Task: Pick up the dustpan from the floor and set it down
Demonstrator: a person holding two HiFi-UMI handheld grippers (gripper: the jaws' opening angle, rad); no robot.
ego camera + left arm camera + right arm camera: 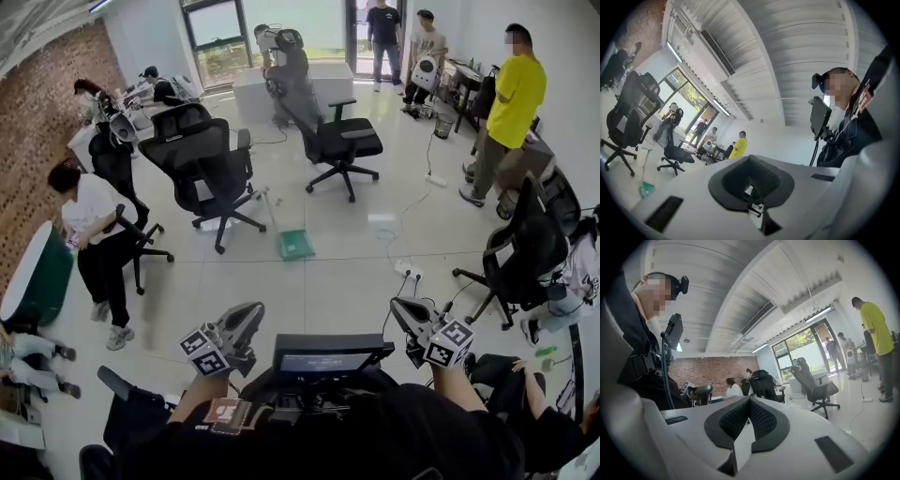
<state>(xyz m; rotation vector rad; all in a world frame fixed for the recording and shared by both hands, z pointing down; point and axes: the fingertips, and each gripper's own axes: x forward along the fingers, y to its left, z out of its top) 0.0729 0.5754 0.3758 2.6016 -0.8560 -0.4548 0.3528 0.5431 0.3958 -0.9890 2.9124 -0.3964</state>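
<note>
Ahead, green dustpan (295,245) lies on floor (328,291); black office chair (202,161) near behind-left, white power strip (410,272) off right. Left gripper (251,312), right gripper (400,309): fingers pressed together, holding nothing.

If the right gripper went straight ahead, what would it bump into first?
Probably the black office chair, which shows just past the right gripper's shut jaws. Nothing nearer seems to stand in the way, though depth is hard to judge.

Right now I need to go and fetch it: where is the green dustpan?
In the head view the green dustpan lies on the floor near the picture's middle, just right of the large black office chair.
</note>
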